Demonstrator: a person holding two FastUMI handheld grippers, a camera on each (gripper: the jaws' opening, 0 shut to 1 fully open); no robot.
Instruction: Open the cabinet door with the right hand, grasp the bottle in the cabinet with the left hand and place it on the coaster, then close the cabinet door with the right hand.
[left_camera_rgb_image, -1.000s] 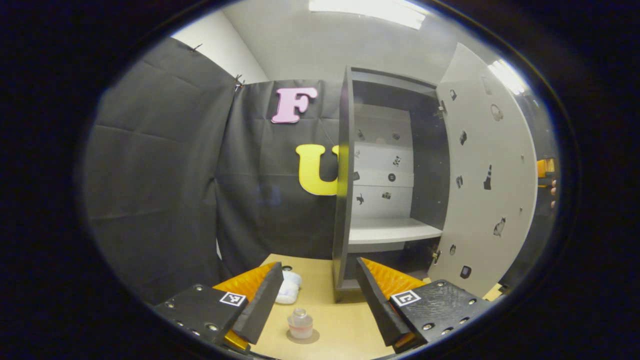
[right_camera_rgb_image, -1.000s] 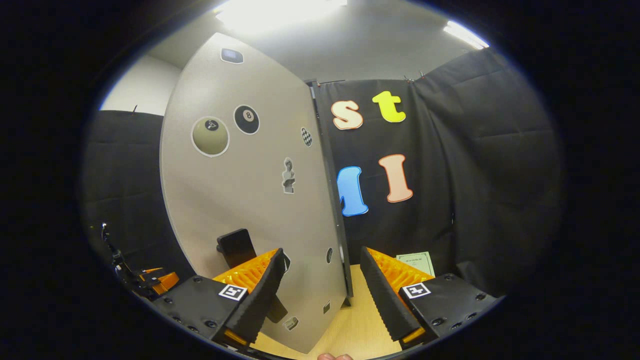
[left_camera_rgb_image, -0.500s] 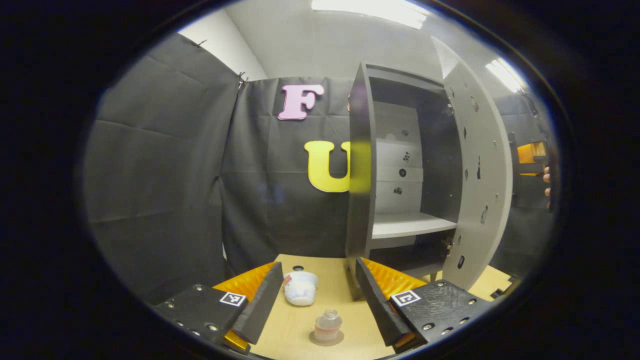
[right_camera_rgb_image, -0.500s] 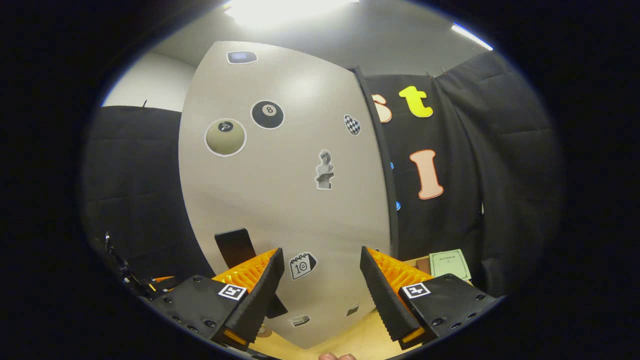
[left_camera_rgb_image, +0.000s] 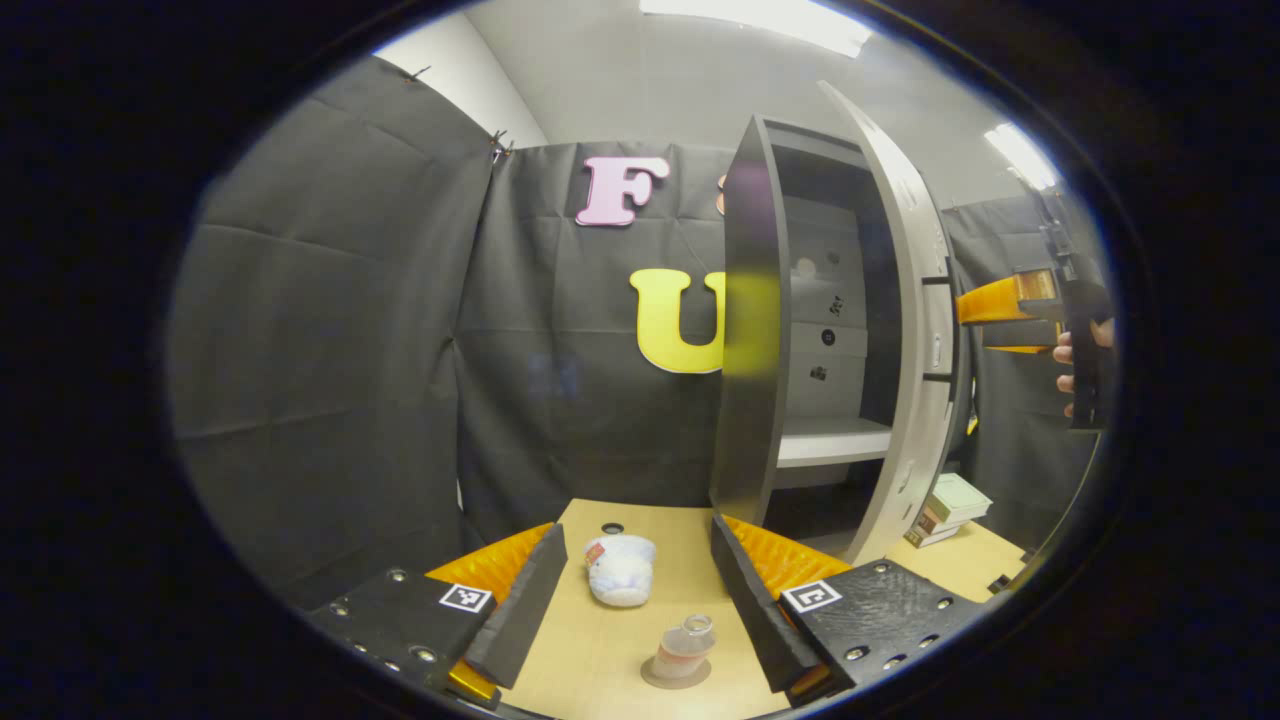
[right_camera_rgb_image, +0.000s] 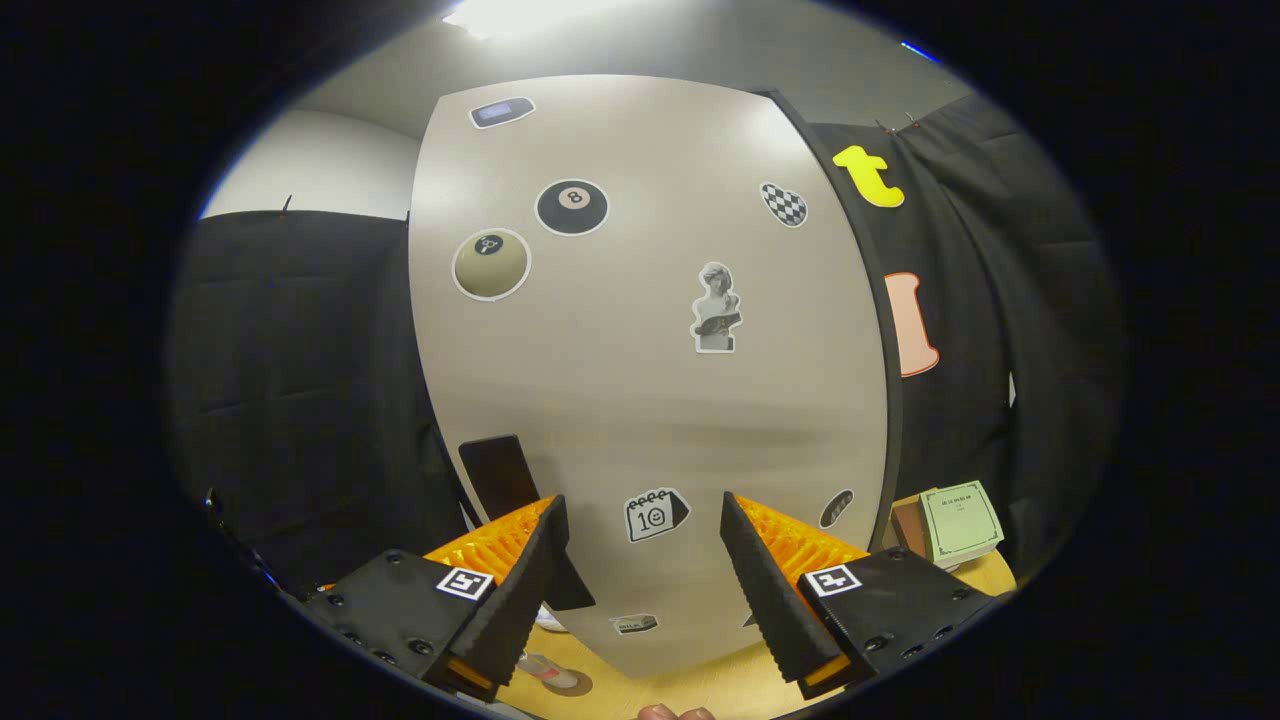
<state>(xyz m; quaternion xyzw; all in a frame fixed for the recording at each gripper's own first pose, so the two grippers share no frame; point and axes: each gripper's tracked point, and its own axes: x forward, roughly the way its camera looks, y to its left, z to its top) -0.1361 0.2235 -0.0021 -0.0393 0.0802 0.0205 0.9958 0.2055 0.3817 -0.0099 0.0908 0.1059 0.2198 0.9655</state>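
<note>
A tall dark cabinet stands on a wooden table, its pale door nearly closed and one bare shelf visible inside. One small clear bottle stands on one round coaster, near one white plush toy. The left gripper and right gripper both hang with fingers spread, holding nothing.

Matt grey door, wooden tabletop

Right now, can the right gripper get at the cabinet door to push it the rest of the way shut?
Probably yes: the right gripper faces the door, open, with nothing between.
</note>
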